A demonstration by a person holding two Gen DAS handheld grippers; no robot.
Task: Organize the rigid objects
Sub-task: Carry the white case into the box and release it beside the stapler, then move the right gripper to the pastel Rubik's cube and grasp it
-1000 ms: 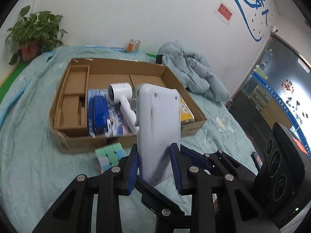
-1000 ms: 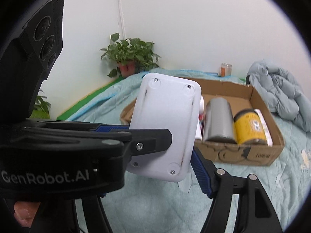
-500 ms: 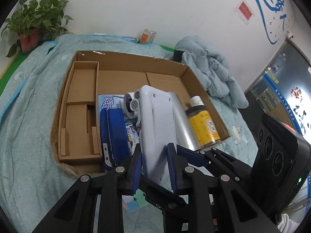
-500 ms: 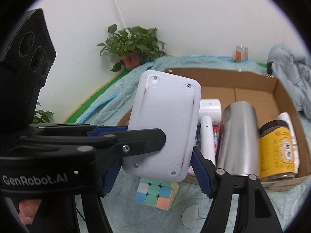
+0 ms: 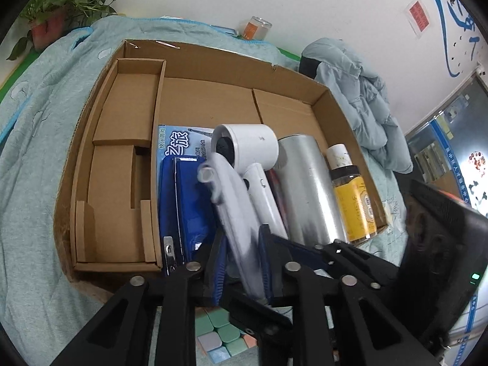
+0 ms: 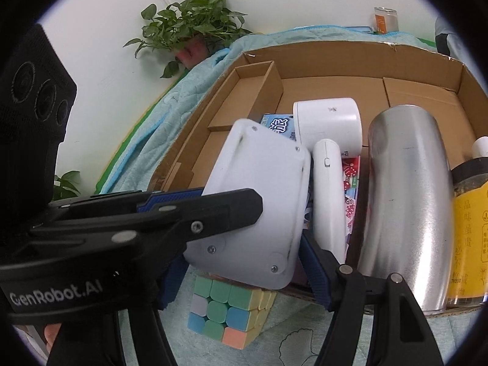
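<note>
A flat white plastic panel (image 5: 235, 213) is held by both grippers over the near edge of an open cardboard box (image 5: 213, 61). My left gripper (image 5: 242, 244) has its jaws closing tight on the panel's thin edge. The right gripper (image 6: 282, 225) is shut across the width of the panel (image 6: 259, 189), which tilts above a blue case (image 5: 186, 207). Inside the box lie a white hair dryer (image 6: 329, 125), a steel tumbler (image 6: 405, 198) and a yellow-labelled jar (image 6: 469, 228). A pastel puzzle cube (image 6: 231, 311) sits on the bedspread just outside the box.
The box's left side has bare cardboard compartments (image 5: 122, 128), and its far half is bare floor. A blue booklet (image 5: 180, 143) lies under the hair dryer. A grey jacket (image 5: 360, 85), a potted plant (image 6: 189, 24) and a small glass jar (image 5: 254, 27) stand beyond the box.
Both grippers carried the white panel forward and down to the box's near edge. The panel tilted over, and the left jaws narrowed on it.
</note>
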